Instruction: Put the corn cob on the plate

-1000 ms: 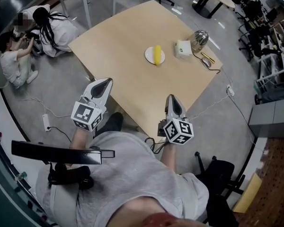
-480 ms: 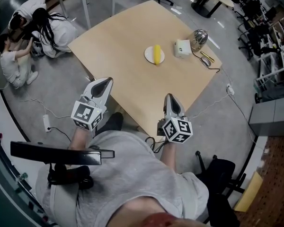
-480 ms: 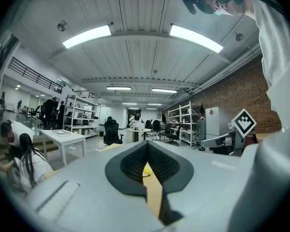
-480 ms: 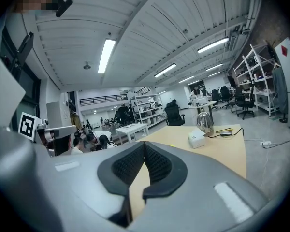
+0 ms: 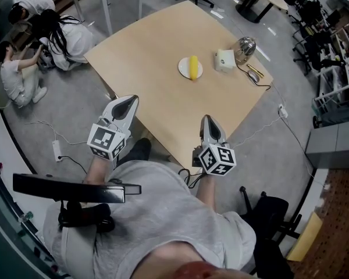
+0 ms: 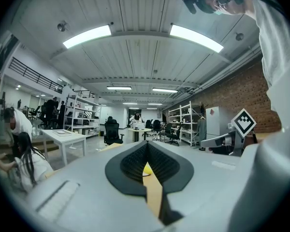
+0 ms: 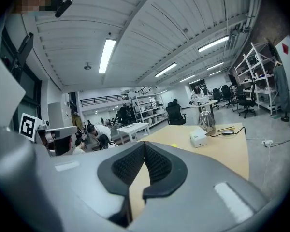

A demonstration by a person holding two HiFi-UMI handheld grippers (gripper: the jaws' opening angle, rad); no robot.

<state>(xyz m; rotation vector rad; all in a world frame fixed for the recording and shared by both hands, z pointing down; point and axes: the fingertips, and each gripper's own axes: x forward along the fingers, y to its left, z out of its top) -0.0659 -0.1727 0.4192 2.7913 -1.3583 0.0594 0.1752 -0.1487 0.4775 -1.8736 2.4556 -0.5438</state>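
Black-and-white square markers cover the cube (image 5: 106, 142) on each tool. The left gripper (image 5: 130, 102) and right gripper (image 5: 207, 120) both have their jaws closed on nothing. Well ahead of them on the table (image 5: 145, 68), nearer the right gripper's line, the corn cob (image 5: 193, 67) lies on the plate (image 5: 182, 70), its long axis running away from them.

The counter (image 5: 145, 80) is pale tan wood, plain all over. The corn (image 5: 193, 67) is bright yellow and the plate (image 5: 182, 70) white; the box (image 5: 224, 60) is off-white and the orb (image 5: 246, 46) shiny silver. The left claw (image 5: 130, 100) and right claw (image 5: 208, 119) are light grey with black ribbed pads (image 6: 130, 166), and each cube (image 5: 106, 141) carries black-and-white square markers. The floor (image 5: 75, 121) is mottled grey, the shirt (image 5: 163, 214) a soft grey, the wall (image 6: 232, 98) red-brown brick.
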